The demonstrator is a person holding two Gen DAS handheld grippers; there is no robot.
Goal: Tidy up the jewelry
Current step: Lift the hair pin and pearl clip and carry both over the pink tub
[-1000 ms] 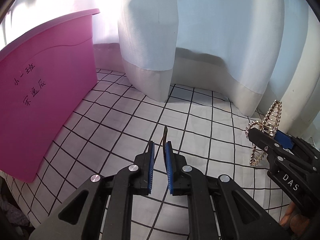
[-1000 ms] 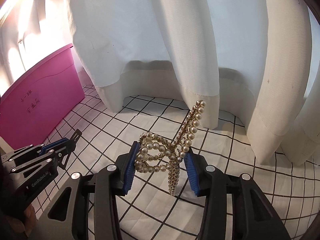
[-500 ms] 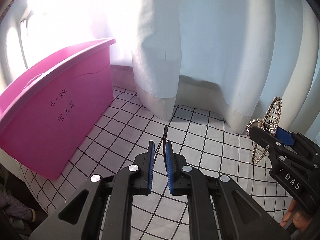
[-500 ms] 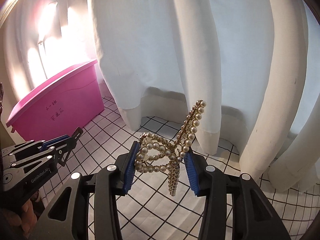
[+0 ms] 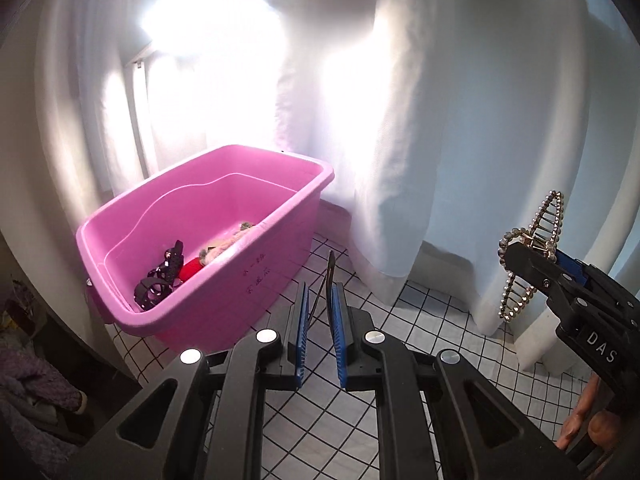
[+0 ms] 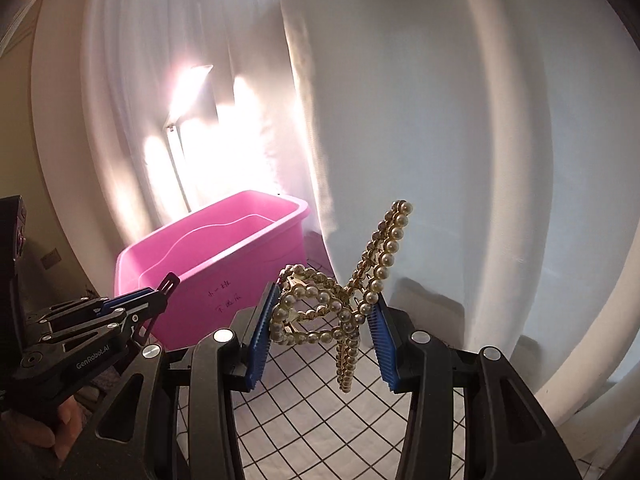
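My left gripper is shut on a thin dark hairpin that sticks up between its blue pads. My right gripper is shut on a gold pearl hair claw, one arm pointing up and one hanging down. Both are held in the air in front of a pink plastic bin, which stands to the left on the grid-patterned cloth. The bin holds black hair clips, a red piece and a fluffy piece. The left wrist view shows the right gripper with the pearl claw at its right edge.
White curtains hang close behind the table, bright with backlight above the bin. The left gripper shows at the left of the right wrist view, a hand below it. Dark clutter lies off the table's left edge.
Both grippers have risen with their pieces still held. The pink bin now sits lower in both views, so its inside and contents have come into sight.
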